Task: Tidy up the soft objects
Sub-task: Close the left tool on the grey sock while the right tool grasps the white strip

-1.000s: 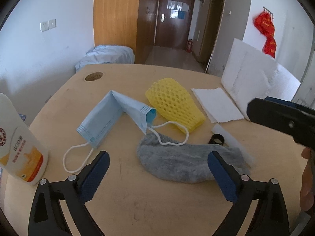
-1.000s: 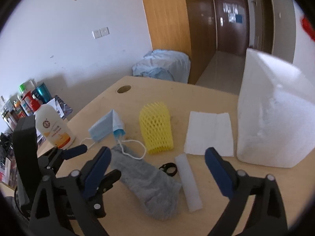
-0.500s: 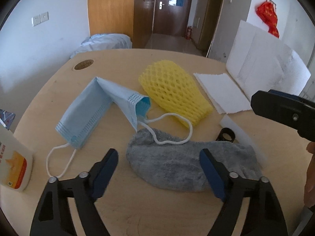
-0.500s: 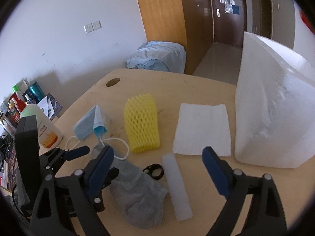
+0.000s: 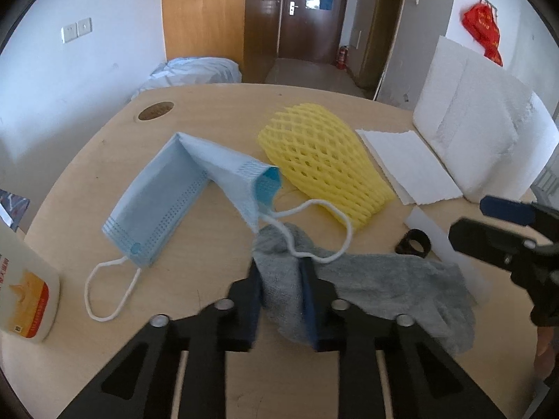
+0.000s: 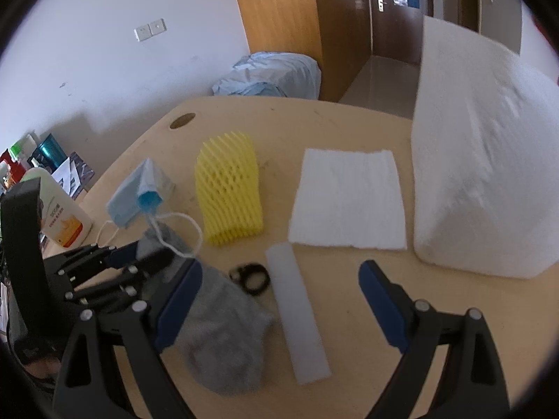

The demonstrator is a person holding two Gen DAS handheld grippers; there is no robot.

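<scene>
pinching the grey sock [image 5: 367, 289], left fingers [image 5: 279, 296] needed a slow lift (mask loop [image 5: 314, 230] draped ahead); right fingers [image 6: 380, 296] gaped.

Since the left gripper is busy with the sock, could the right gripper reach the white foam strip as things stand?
Probably yes: the right gripper is open, and the white foam strip lies uncovered between its fingers, beside the grey sock and black ring.
</scene>
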